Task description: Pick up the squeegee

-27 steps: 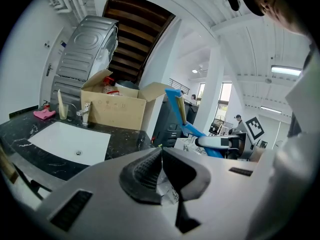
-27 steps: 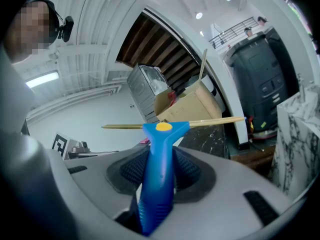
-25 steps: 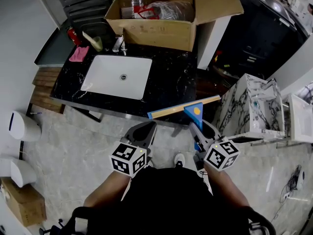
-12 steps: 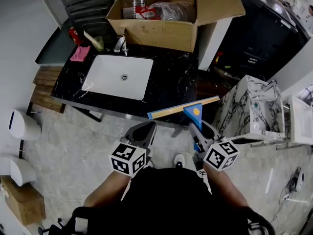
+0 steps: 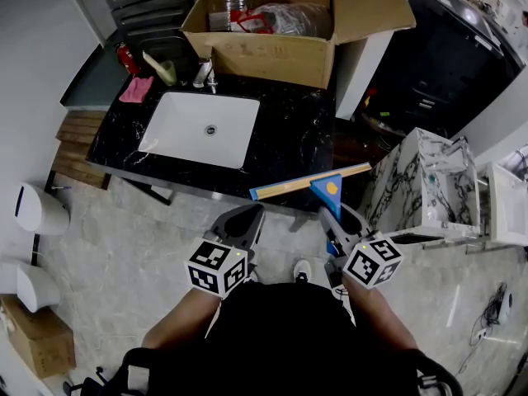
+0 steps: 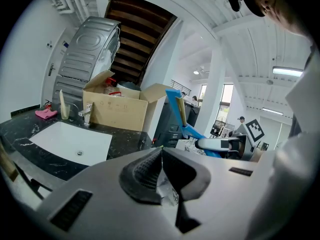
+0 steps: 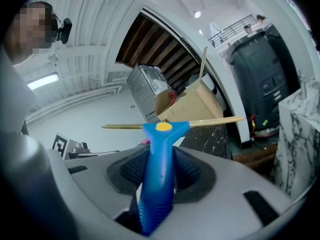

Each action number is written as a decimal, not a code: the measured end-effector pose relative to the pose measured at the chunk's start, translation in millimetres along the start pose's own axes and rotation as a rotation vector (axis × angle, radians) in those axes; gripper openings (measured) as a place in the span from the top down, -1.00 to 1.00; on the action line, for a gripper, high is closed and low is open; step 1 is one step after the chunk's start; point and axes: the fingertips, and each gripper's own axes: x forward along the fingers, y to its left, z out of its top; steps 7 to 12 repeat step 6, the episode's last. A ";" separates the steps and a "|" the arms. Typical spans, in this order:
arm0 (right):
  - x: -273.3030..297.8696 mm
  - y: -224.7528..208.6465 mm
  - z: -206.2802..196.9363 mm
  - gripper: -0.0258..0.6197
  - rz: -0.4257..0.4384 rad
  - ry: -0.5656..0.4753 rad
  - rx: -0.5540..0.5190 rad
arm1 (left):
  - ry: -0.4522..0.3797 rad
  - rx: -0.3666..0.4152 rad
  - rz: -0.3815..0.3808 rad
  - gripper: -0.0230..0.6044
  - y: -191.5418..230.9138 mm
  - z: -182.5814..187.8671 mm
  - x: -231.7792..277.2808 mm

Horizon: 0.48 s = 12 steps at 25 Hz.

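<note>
The squeegee (image 5: 323,185) has a blue handle with a yellow dot and a long pale yellow blade. My right gripper (image 5: 337,218) is shut on its handle (image 7: 159,171) and holds it in the air just in front of the black counter's near edge, blade (image 7: 210,121) across and level. In the left gripper view the squeegee (image 6: 176,106) stands up at the right of centre. My left gripper (image 5: 246,219) hangs beside the right one, its pads (image 6: 150,169) together with nothing between them.
A black marble counter (image 5: 285,147) holds a white sink (image 5: 200,128), a tap, a pink cloth (image 5: 134,90) and an open cardboard box (image 5: 272,23). A marble-patterned unit (image 5: 421,180) stands at the right. Grey tiled floor lies below.
</note>
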 end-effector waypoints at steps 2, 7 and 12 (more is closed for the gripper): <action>0.4 -0.5 0.1 0.49 0.002 -0.005 0.002 | -0.001 0.000 0.001 0.87 0.6 0.9 -0.2; 0.3 -0.4 -0.6 0.49 0.002 -0.004 0.002 | -0.003 0.000 0.002 0.87 0.9 1.5 -0.2; 0.3 -0.4 -0.6 0.49 0.002 -0.004 0.002 | -0.003 0.000 0.002 0.87 0.9 1.5 -0.2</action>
